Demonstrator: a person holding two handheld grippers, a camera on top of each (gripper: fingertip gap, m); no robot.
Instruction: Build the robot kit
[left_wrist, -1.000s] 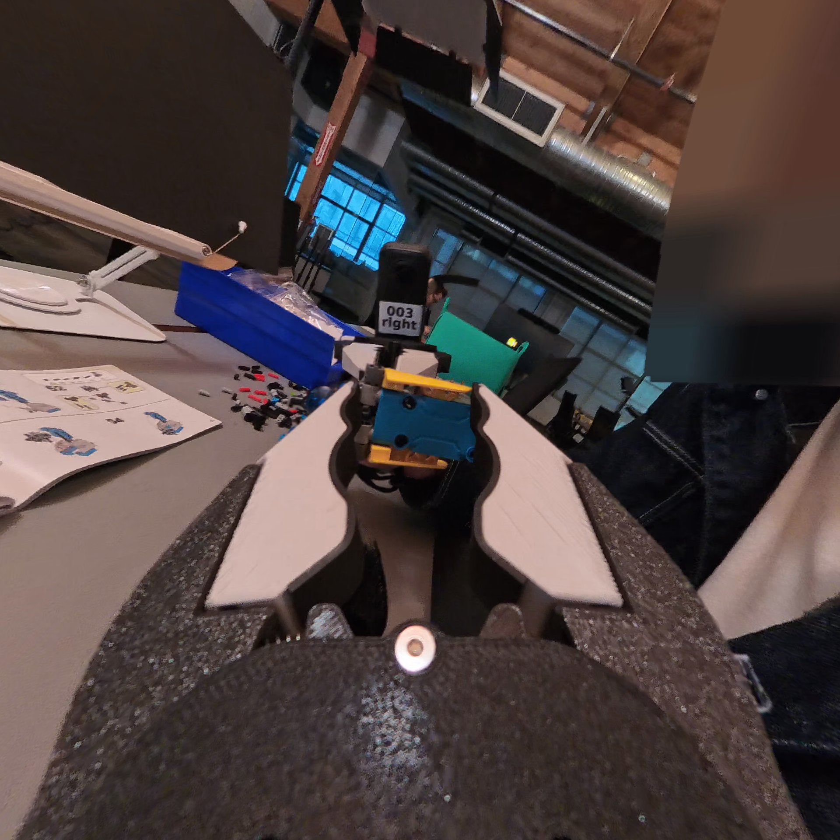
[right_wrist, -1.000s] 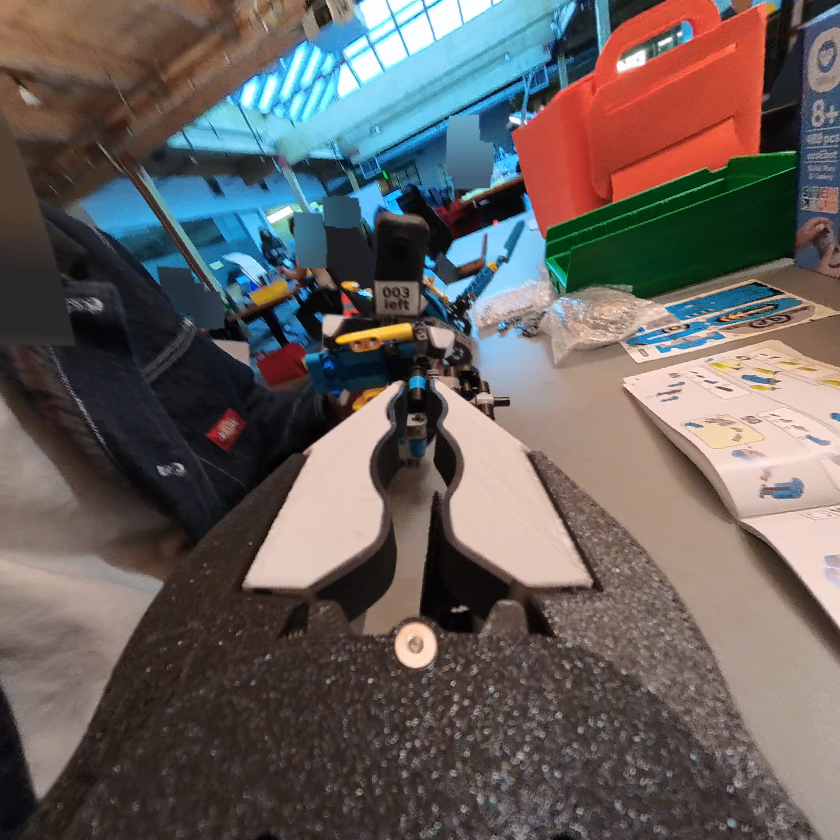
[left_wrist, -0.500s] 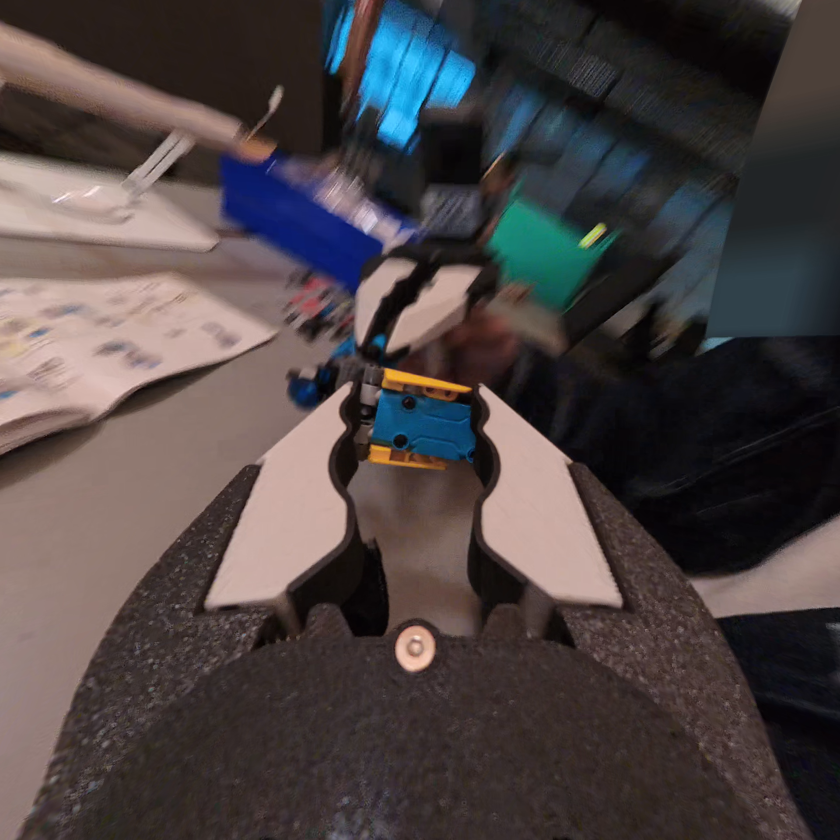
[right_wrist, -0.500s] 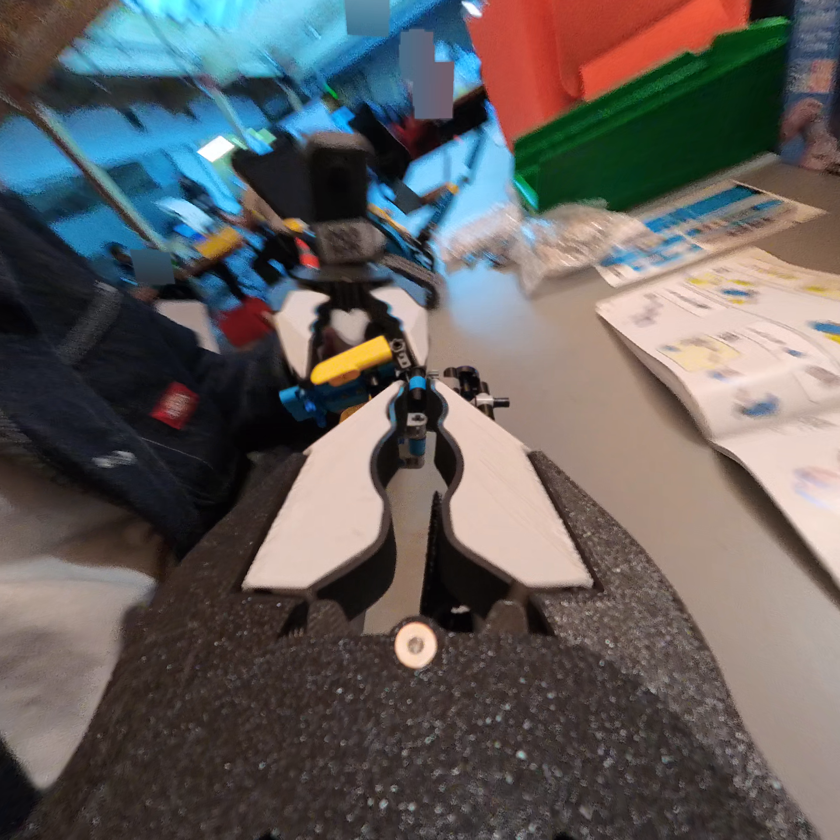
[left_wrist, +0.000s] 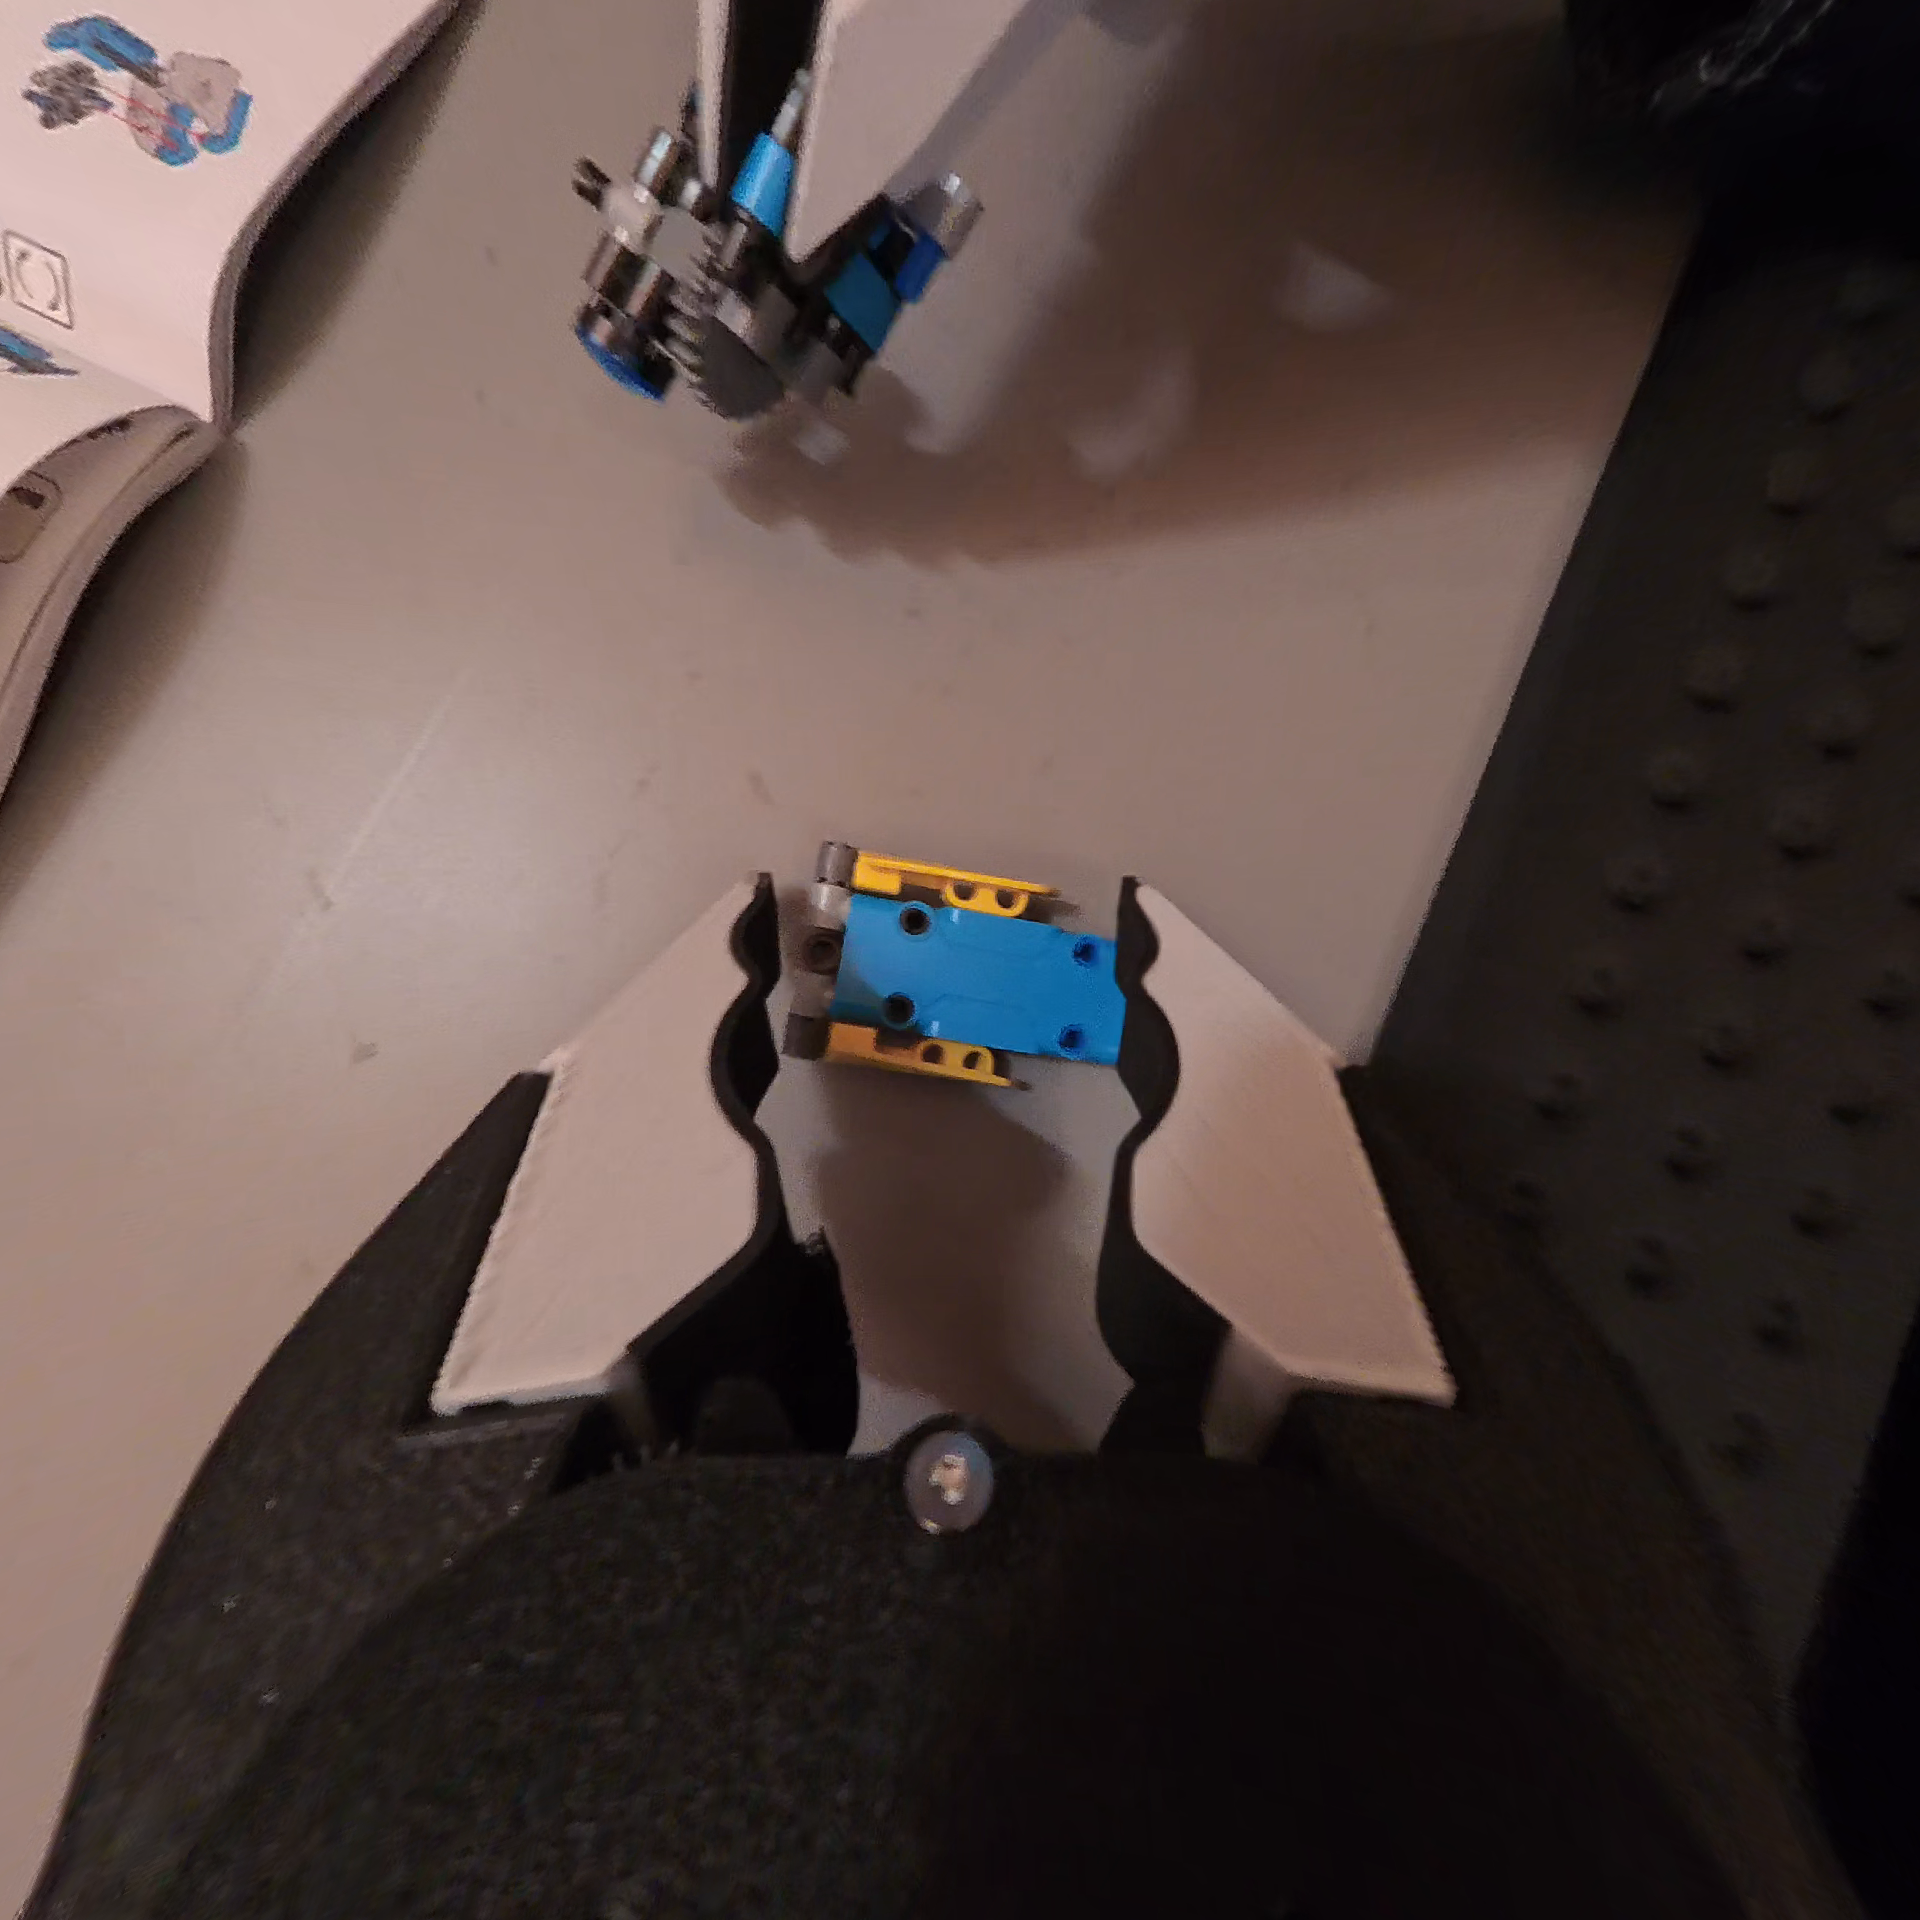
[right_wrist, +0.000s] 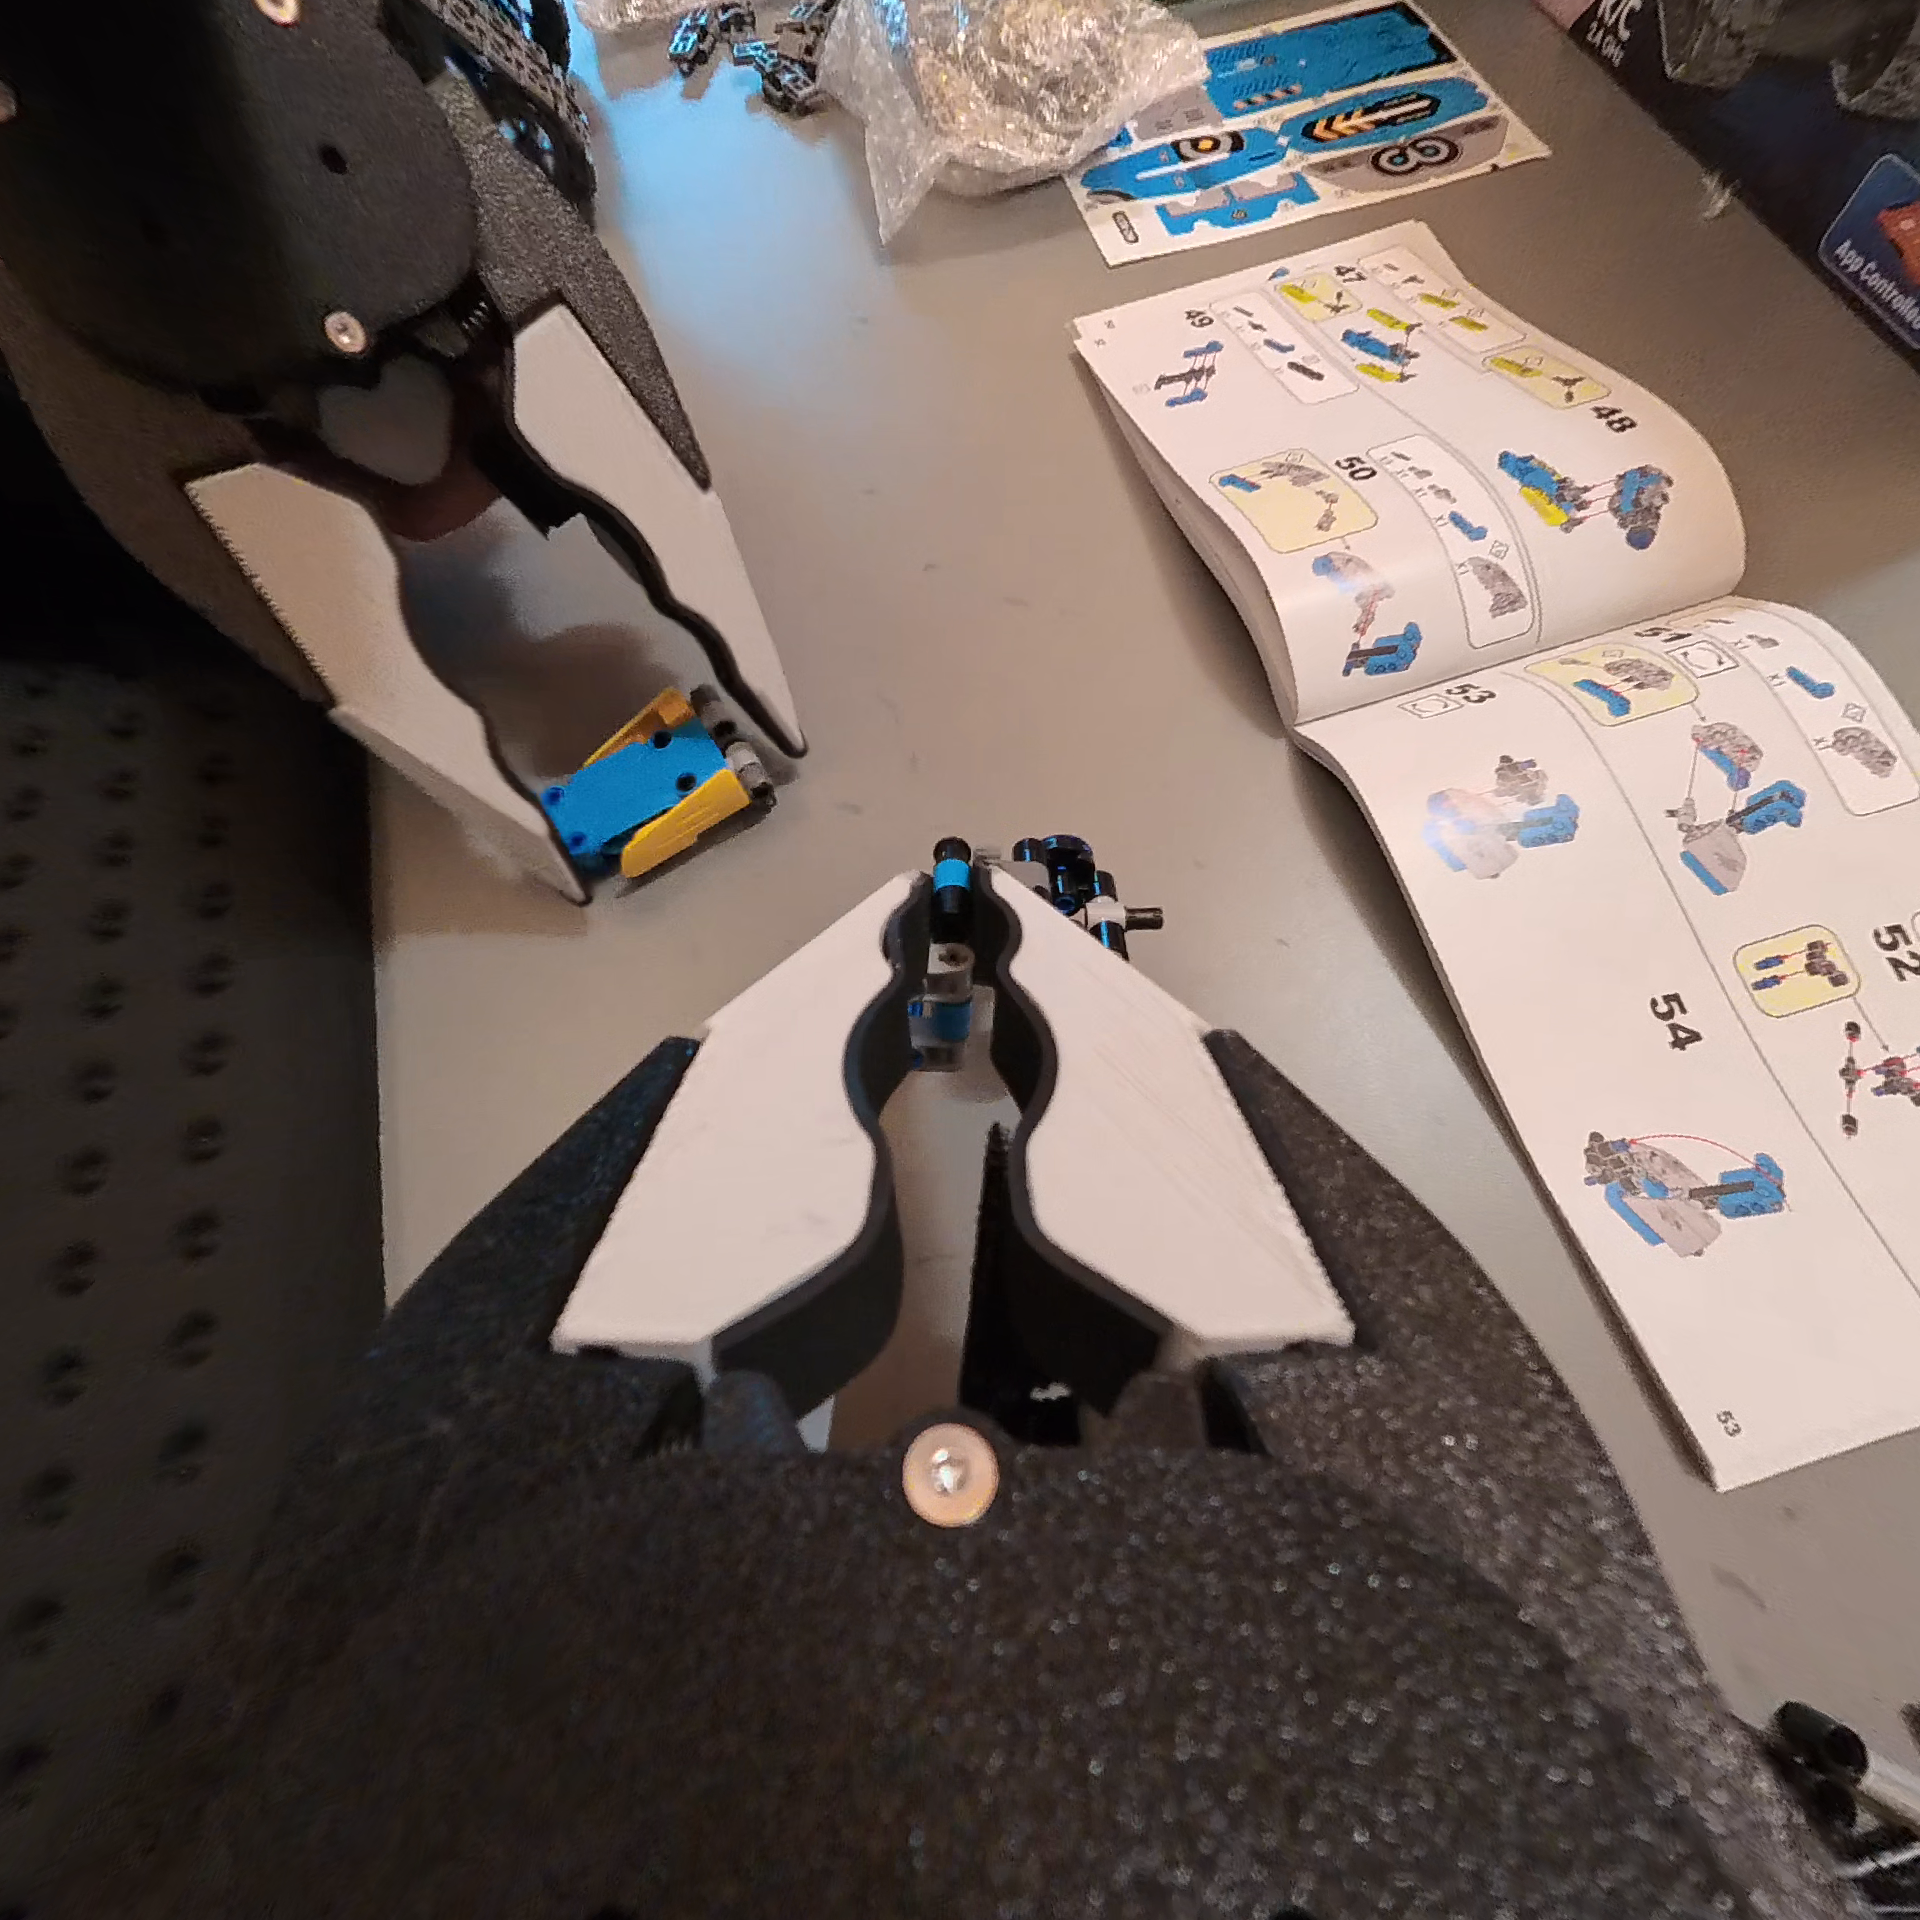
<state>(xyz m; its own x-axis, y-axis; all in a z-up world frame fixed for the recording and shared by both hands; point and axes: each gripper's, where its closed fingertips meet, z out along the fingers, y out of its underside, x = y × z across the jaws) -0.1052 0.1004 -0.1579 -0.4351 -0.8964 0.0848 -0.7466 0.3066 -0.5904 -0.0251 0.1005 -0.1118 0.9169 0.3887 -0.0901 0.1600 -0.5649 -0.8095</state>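
Blue-and-yellow brick block (left_wrist: 971, 977) lies on the grey counter (left_wrist: 416, 831) near its dark studded edge, between my left gripper's (left_wrist: 945, 904) parted jaws. My right gripper (right_wrist: 954, 883) is clamped on a small blue-black gear assembly (right_wrist: 951, 961), beside the open instruction booklet (right_wrist: 1558, 831).

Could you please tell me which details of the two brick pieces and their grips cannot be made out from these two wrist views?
- Blue and yellow block: left wrist view shows a gap at one pad; whether the left gripper clamps it is unclear.
- Small grey and blue assembly: right wrist view, the right gripper fingers cover its sides.
- Same assembly in left wrist view: motion-blurred.
- Instruction booklet: cut off by the frame edge.
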